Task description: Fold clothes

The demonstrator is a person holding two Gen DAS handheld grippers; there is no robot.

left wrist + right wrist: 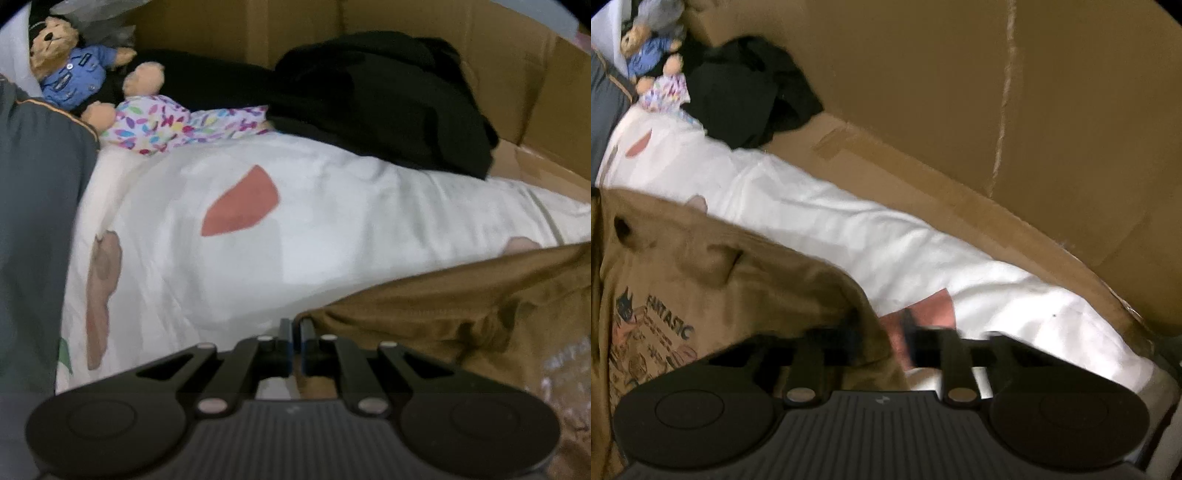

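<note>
Two grippers work over a white sheet (332, 229) laid inside cardboard walls (1034, 110). Left gripper (295, 328): fingers drawn together at 6 o'clock of its view, set at the edge of the brown shirt (461, 314); whether cloth is pinched between them cannot be told, as the tips are narrow and partly hidden. Right gripper (882, 325): badly blurred, its linkage appears wide in the picture, yet the jaws read as closed; it sits at the shirt's hem at 6 o'clock, where brown cloth meets a red patch (923, 310) on the sheet, and a hold on the cloth cannot be confirmed. The shirt lies rumpled at 8 o'clock in the right view, printed side up, the word FANTASTIC legible on its front. A black garment (388, 99) lies heaped at 1 o'clock in the left view, against the cardboard. A teddy bear (62, 59) in a blue uniform sits at 10 o'clock, a floral cloth (177, 123) just below it. A grey fabric (33, 221) with an orange seam fills the 9 o'clock edge.
</note>
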